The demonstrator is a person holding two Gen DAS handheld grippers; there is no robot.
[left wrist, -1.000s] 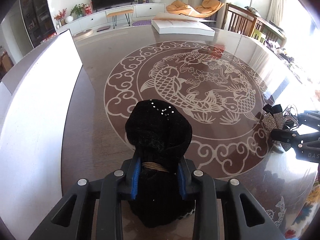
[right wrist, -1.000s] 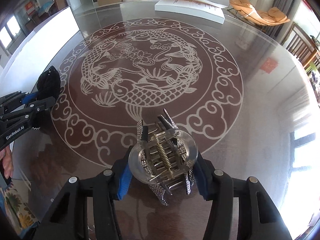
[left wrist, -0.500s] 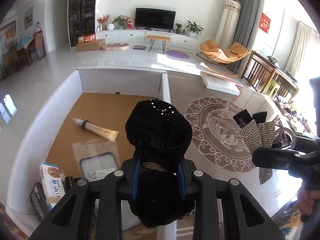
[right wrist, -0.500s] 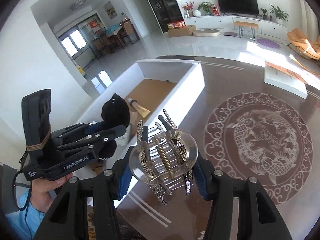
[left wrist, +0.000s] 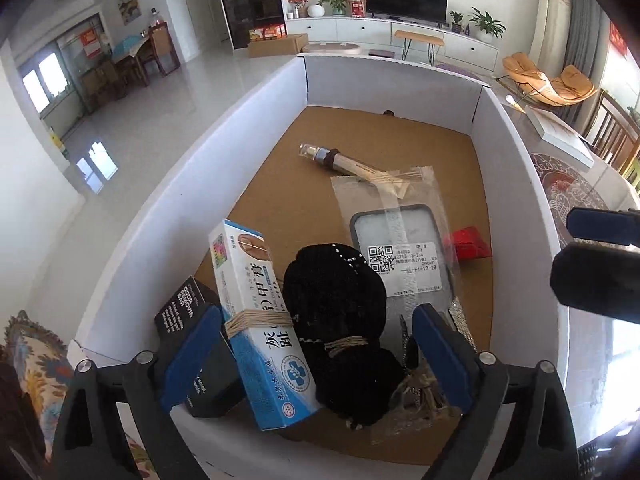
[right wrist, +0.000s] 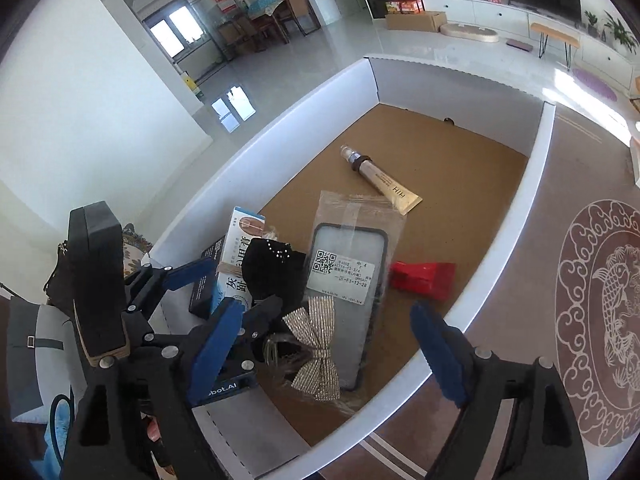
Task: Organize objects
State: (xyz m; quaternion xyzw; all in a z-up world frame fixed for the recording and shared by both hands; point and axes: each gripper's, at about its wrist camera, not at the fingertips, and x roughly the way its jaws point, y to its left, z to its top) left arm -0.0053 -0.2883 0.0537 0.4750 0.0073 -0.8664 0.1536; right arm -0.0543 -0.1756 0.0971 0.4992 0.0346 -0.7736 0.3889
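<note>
Both hands have swung off the patterned surface (right wrist: 568, 184) and over the white box (left wrist: 192, 184) since a second ago; the black knitted bundle and the sparkly bow clip that were pinched in the grippers then are now down inside it.

The left gripper (left wrist: 316, 348) has its jaws opening, blue pads standing clear on either side of the black bundle (left wrist: 340, 320), which lies on the box's brown floor between them but is not pressed. The bundle's long axis runs roughly along the gripper's pointing line, its tied waist just below the pads. A blue carton (left wrist: 256, 320) leans just beside it on the left, with a black carton (left wrist: 188, 312) beyond.

The right gripper (right wrist: 332, 352) is opening too, with nothing between its pads; the bow clip (right wrist: 316, 344) lies below it, partly over the bagged phone case (right wrist: 348, 280), near the box's front wall. A red packet (right wrist: 424, 280) and a tube (right wrist: 380, 180) lie farther in.

From here I'd judge both drops done, so the coming move turns on getting clear: each hand needs to lift straight up and back towards the surface, on the right of the box. The right hand is nearer that side; the left sits deeper, close to the cartons, and might nudge them.
</note>
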